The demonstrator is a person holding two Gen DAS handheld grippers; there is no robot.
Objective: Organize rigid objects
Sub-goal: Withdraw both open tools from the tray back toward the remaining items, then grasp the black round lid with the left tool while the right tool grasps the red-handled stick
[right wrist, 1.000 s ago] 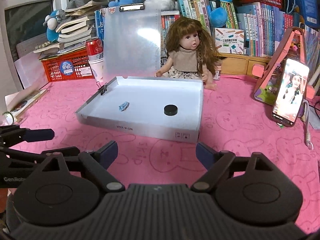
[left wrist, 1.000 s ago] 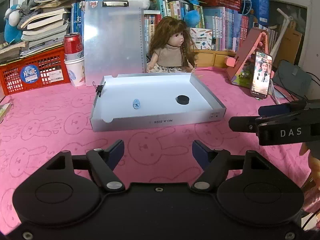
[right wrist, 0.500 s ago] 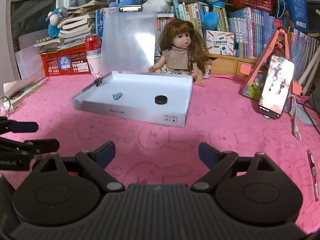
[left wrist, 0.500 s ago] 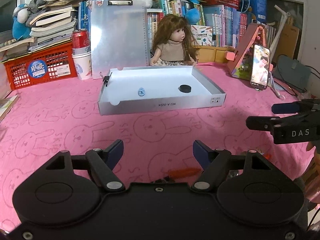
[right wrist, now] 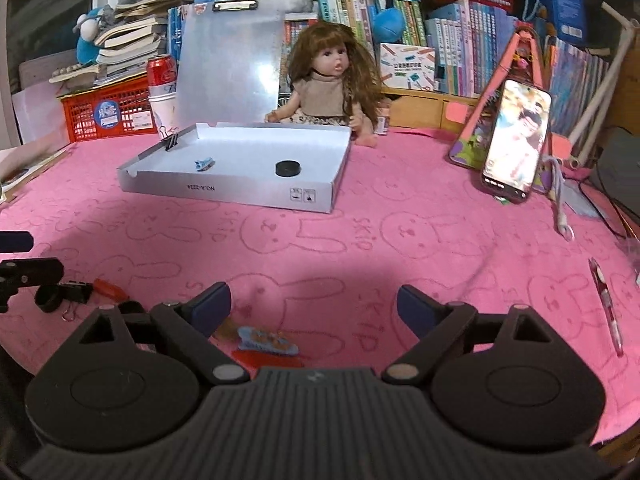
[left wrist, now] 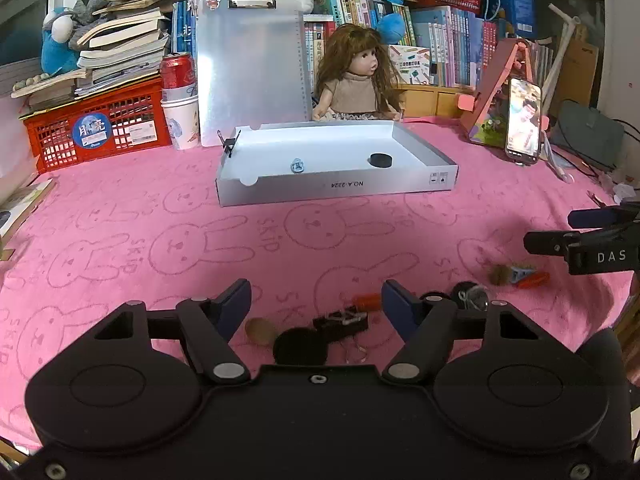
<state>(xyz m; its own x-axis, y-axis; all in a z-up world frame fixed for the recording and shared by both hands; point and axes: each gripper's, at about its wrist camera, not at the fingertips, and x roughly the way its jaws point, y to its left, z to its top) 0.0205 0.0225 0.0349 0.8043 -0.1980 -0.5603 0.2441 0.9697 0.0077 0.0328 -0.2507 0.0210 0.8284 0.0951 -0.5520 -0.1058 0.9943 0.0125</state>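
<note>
White cardboard tray (left wrist: pixel 340 190) sits mid-bench on the pink rabbit-print cloth (left wrist: pixel 160 248), well ahead of both your tools. Inside it: a black puck-shaped disc (left wrist: pixel 379 159) toward the right wall, a small blue clip (left wrist: pixel 297 165) left of centre, the two well apart; a black binder clip (right wrist: pixel 171 140) grips the tray's left rim. Loose items lie on the cloth near you: between your left tool's (left wrist: pixel 316 304) fingers a tan disc (left wrist: pixel 258 330), a black round piece (left wrist: pixel 300 346), a dark binder clip (left wrist: pixel 340 322) and an orange piece (left wrist: pixel 366 300); a blue hair clip (right wrist: pixel 267 342) lies just ahead of your right tool (right wrist: pixel 314 308). Both tools are spread wide, holding nothing, hovering above the cloth. Behind the tray: a doll (left wrist: pixel 356 80), a clipboard (left wrist: pixel 250 72) standing upright, a red crate (left wrist: pixel 96 128). A phone (right wrist: pixel 516 140) leans on a stand to the right.
</note>
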